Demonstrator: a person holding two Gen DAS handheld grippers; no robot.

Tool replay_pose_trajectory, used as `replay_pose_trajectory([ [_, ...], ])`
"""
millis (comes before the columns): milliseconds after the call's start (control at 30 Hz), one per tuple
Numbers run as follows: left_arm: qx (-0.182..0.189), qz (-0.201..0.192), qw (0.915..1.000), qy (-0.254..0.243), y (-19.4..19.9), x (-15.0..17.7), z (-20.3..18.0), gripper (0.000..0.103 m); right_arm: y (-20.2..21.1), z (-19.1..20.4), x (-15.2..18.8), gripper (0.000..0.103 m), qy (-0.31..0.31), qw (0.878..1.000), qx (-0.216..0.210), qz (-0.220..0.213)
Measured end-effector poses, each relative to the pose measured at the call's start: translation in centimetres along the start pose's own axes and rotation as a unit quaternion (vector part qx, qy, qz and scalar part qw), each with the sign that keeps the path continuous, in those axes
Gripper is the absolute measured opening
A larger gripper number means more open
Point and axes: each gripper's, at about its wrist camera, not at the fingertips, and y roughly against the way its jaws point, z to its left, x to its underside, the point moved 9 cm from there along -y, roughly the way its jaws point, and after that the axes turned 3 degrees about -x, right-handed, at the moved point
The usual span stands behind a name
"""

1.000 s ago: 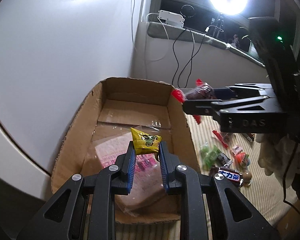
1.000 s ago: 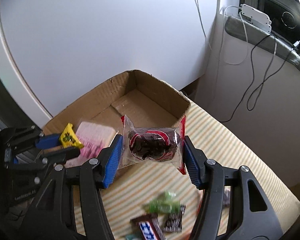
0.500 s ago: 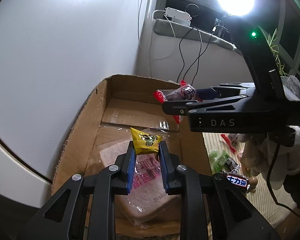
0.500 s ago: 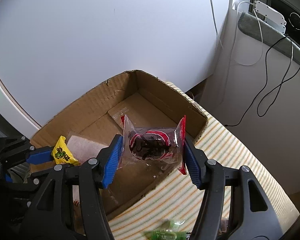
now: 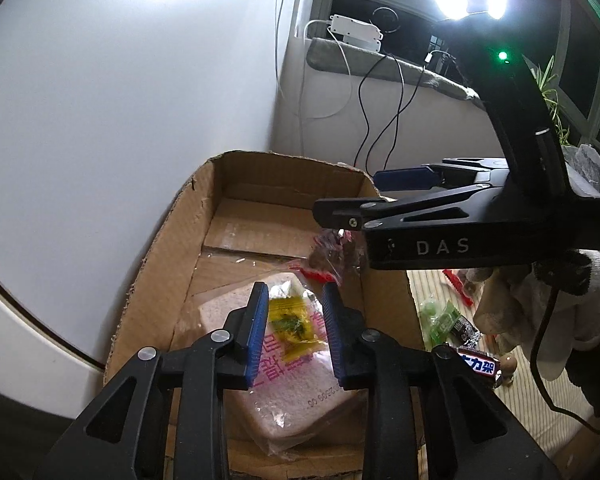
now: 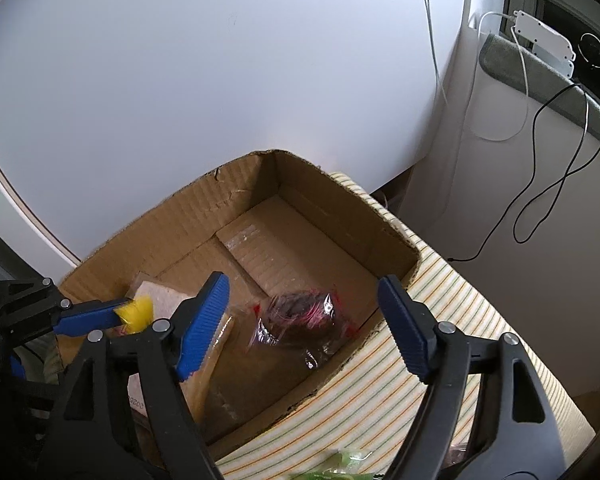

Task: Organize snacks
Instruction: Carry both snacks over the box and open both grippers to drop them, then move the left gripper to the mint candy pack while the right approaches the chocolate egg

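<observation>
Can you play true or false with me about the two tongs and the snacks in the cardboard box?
1. The right tongs are squeezing the chocolate snack. False: they are open, and the clear-wrapped chocolate snack is loose inside the cardboard box.
2. The left tongs are open. True: the yellow candy shows between the blue pads with gaps on both sides.
3. A pink bread pack lies in the box. True.
4. The box stands on a striped cloth. True.
5. All snacks are in the box. False: a green-wrapped snack and a chocolate bar lie outside.
</observation>
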Motion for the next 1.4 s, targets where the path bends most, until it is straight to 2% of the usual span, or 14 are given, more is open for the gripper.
replay_pose_trajectory([
  [400,0.004,-0.011,0.9999,0.001,1.7,0.0,-0.7,0.026,3.0,-0.6,0.9,0.079,0.000,1.000,0.012,-0.009],
  [733,0.022,-0.021,0.9995,-0.010,4.0,0.7,-3.3,0.026,8.1,-1.3,3.5,0.079,0.003,0.999,0.025,-0.025],
  [1200,0.062,0.002,0.9976,-0.031,5.4,4.6,-8.9,0.026,14.2,-3.3,12.1,0.079,-0.018,0.999,0.041,-0.017],
  [1333,0.071,0.015,0.9967,-0.034,5.0,5.8,-10.2,0.034,14.7,-4.3,15.1,0.079,-0.032,0.998,0.044,-0.005],
  [1400,0.074,0.022,0.9964,-0.034,4.8,6.4,-10.7,0.034,14.6,-4.8,16.6,0.079,-0.045,0.998,0.043,0.002],
])
